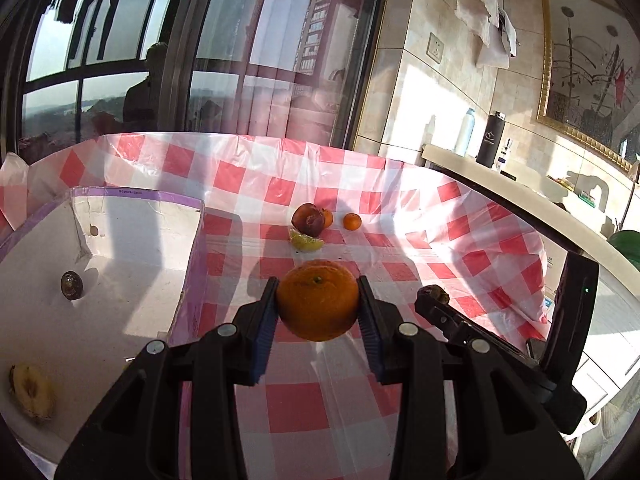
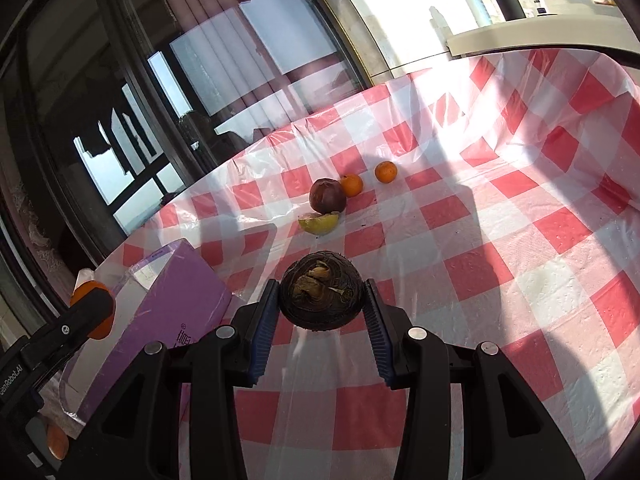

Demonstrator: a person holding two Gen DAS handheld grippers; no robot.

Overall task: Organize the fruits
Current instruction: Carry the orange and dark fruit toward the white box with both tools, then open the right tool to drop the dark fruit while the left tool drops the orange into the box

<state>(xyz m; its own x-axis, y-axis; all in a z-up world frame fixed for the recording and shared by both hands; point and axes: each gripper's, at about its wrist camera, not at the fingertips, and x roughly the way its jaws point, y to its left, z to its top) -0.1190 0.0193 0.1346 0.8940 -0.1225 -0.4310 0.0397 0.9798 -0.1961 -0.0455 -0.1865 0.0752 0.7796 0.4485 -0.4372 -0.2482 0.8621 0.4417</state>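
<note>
While two pieces already lie in the purple-edged box (image 1: 120,248), a dark round fruit (image 1: 71,285) near its back wall and a pale cut half (image 1: 31,394) at its near end, the sorting looks to me somewhere past its start and well short of done. The left gripper (image 1: 318,320) has its jaws pressed on either side of a large orange (image 1: 318,300), lifted clear of the checked tablecloth (image 1: 360,400) just beside the box's long wall. The right gripper (image 2: 320,312) clamps a dark shrivelled half fruit (image 2: 321,290), cut face up, also off the cloth.

Left on the table, well beyond both tools, are a dark red fruit (image 2: 327,196), a yellow-green wedge (image 2: 320,223) touching it in front, a small tangerine (image 2: 351,185) right behind it, and another tangerine (image 2: 386,171) a little apart.

As for room: the box wall stands between the orange and the white floor inside, so I'd guess it has to be carried up and over. The box interior is mostly bare. The two grippers sit close side by side, which could crowd them at the box. The plastic cloth rises at the far edge and the right side, walling in the remaining fruit.
</note>
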